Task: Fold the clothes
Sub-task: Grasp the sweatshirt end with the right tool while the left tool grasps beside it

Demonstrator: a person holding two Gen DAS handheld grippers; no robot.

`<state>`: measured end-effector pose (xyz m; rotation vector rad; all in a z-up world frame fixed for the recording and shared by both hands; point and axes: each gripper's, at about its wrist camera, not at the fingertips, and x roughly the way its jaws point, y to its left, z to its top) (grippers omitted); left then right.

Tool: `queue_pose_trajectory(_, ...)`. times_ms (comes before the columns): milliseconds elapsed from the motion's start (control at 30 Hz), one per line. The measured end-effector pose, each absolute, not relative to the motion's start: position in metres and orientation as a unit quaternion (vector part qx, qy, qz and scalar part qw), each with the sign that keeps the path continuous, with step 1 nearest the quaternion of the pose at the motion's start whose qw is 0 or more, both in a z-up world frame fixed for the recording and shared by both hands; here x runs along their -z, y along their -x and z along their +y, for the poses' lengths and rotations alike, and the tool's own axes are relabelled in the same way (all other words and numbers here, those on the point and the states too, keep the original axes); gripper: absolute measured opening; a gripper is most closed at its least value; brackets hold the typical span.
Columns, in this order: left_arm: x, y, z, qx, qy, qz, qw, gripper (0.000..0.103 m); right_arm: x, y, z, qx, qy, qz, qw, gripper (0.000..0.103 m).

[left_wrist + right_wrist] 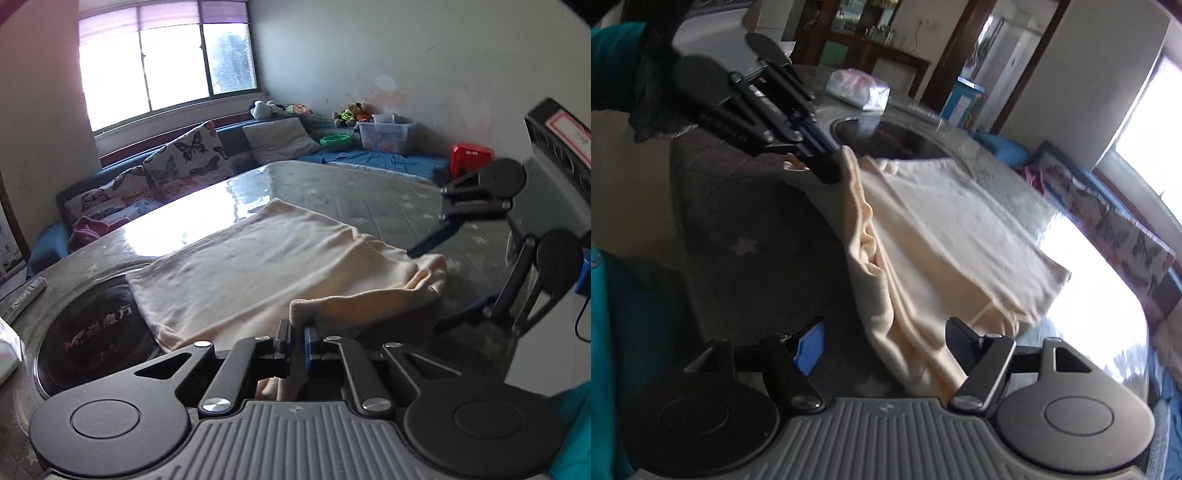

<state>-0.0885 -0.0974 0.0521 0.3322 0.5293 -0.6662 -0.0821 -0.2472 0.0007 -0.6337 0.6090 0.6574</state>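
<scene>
Cream cloth is lying spread on the desk, its near edge running from one hand-held gripper to the other. Left hand-held gripper is clamping narrowly on a raised corner of that edge, fabric passing back between its fingers. Right hand-held gripper is standing wide, pads not pressing; the bunched edge of the cloth is lying just ahead of it and partly between its fingers, nearer the right-side finger. The long axis of the fold line is running across from left grip to right. Judgement: right is needing to close on the edge beneath it before both can be lifting the edge forward over the cloth
</scene>
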Motion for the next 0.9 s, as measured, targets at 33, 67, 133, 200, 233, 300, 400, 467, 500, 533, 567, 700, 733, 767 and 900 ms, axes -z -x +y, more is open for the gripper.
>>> queue_pose_trajectory(33,-0.053,0.085,-0.098,0.322,-0.158,0.257,0.898,0.007,0.001,0.075,-0.247,-0.312,0.294,0.292,0.855,0.062)
queue_pose_trajectory(67,-0.053,0.081,-0.097,0.322,-0.154,0.260,0.897,0.007,0.004,0.069,-0.246,-0.311,0.286,0.295,0.857,0.059)
queue_pose_trajectory(133,-0.051,0.079,-0.096,0.322,-0.153,0.266,0.896,0.008,0.003,0.055,-0.249,-0.318,0.251,0.312,0.859,0.038)
queue_pose_trajectory(200,-0.047,0.084,-0.094,0.320,-0.161,0.267,0.895,0.012,0.000,0.044,-0.253,-0.321,0.221,0.330,0.860,0.029)
queue_pose_trajectory(233,-0.044,0.088,-0.093,0.321,-0.165,0.265,0.894,0.012,-0.002,0.039,-0.255,-0.323,0.205,0.338,0.860,0.025)
queue_pose_trajectory(300,-0.041,0.096,-0.090,0.321,-0.175,0.261,0.894,0.018,-0.007,0.034,-0.259,-0.325,0.182,0.348,0.860,0.020)
queue_pose_trajectory(400,-0.036,0.107,-0.088,0.316,-0.193,0.252,0.894,0.031,-0.013,0.027,-0.263,-0.328,0.158,0.358,0.860,0.018)
queue_pose_trajectory(467,-0.031,0.112,-0.089,0.314,-0.207,0.251,0.892,0.042,-0.017,0.024,-0.265,-0.328,0.147,0.362,0.860,0.017)
queue_pose_trajectory(500,-0.029,0.113,-0.089,0.312,-0.214,0.252,0.891,0.043,-0.019,0.021,-0.267,-0.328,0.135,0.364,0.861,0.016)
queue_pose_trajectory(533,-0.026,0.115,-0.089,0.311,-0.221,0.252,0.889,0.043,-0.021,0.020,-0.268,-0.328,0.128,0.365,0.862,0.016)
queue_pose_trajectory(567,-0.023,0.116,-0.090,0.309,-0.229,0.252,0.888,0.043,-0.023,0.017,-0.269,-0.326,0.118,0.367,0.863,0.016)
queue_pose_trajectory(700,-0.014,0.117,-0.088,0.301,-0.251,0.253,0.884,0.043,-0.030,0.015,-0.273,-0.322,0.105,0.360,0.869,0.015)
queue_pose_trajectory(733,-0.013,0.116,-0.087,0.301,-0.254,0.252,0.884,0.043,-0.031,0.015,-0.273,-0.320,0.105,0.358,0.871,0.015)
queue_pose_trajectory(767,-0.012,0.115,-0.085,0.300,-0.255,0.251,0.884,0.038,-0.032,0.015,-0.273,-0.318,0.104,0.356,0.872,0.015)
queue_pose_trajectory(900,-0.013,0.112,-0.078,0.302,-0.245,0.248,0.887,0.013,-0.029,0.020,-0.271,-0.315,0.106,0.349,0.876,0.012)
